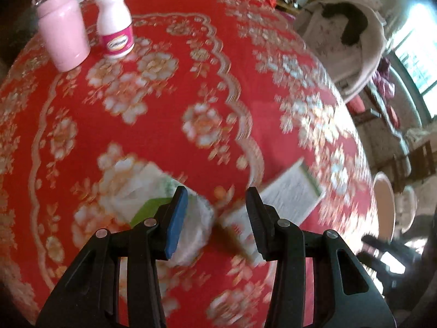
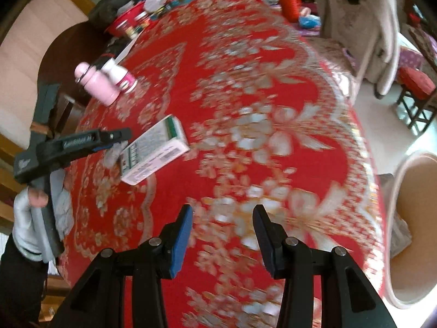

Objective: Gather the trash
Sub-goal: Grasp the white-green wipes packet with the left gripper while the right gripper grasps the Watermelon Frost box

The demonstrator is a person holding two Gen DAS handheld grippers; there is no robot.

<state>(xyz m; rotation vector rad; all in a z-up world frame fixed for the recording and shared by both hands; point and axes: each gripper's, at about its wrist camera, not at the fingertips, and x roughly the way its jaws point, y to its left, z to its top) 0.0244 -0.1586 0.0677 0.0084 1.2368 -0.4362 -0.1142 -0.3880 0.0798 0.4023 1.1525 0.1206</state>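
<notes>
A crumpled white and green packet (image 1: 142, 191) and a white printed box (image 1: 292, 191) lie on the red flowered tablecloth (image 1: 232, 63). My left gripper (image 1: 217, 199) hovers over the gap between them, open, with nothing pressed by its pads. In the right wrist view the left gripper (image 2: 114, 136), held by a gloved hand (image 2: 24, 213), points at the box (image 2: 155, 147) and a whitish crumpled wrapper (image 2: 112, 154). My right gripper (image 2: 222, 213) stands open over bare cloth (image 2: 273, 87), with the box to its left.
A pink bottle (image 1: 62, 27) and a white bottle with a pink label (image 1: 114, 24) stand at the table's far left. Clutter (image 2: 142, 13) fills the far end. A cloth-draped chair (image 1: 355, 41) and a round beige tub (image 2: 409, 218) sit beyond the right edge.
</notes>
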